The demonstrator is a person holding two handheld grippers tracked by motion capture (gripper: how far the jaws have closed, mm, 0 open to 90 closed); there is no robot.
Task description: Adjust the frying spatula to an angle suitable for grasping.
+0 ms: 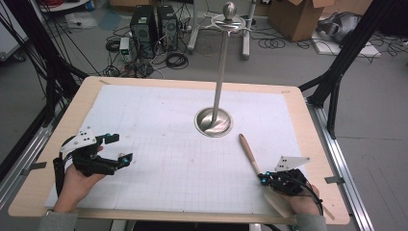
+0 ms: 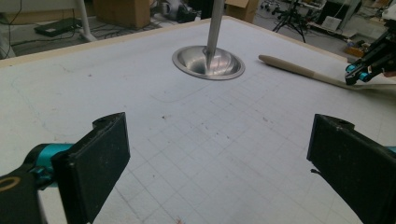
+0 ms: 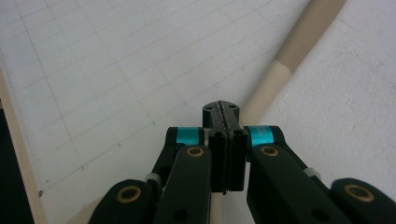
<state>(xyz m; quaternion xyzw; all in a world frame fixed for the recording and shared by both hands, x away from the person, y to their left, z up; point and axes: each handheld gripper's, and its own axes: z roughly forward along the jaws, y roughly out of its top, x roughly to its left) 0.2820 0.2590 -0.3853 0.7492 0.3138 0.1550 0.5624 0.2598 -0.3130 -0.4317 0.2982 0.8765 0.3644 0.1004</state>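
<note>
A wooden spatula lies flat on the white grid mat at the right, handle pointing toward the table's middle. My right gripper is shut, pads pressed together with nothing visible between them. Its tips sit right over the spatula where handle meets blade; contact cannot be told. The left gripper view shows the same tips beside the spatula. My left gripper rests at the mat's left side, wide open, with bare mat between its jaws.
A metal stand with a round dished base and a tall pole rises from the mat's far centre. The wooden table edge borders the mat. Computers, cables and cardboard boxes sit on the floor beyond.
</note>
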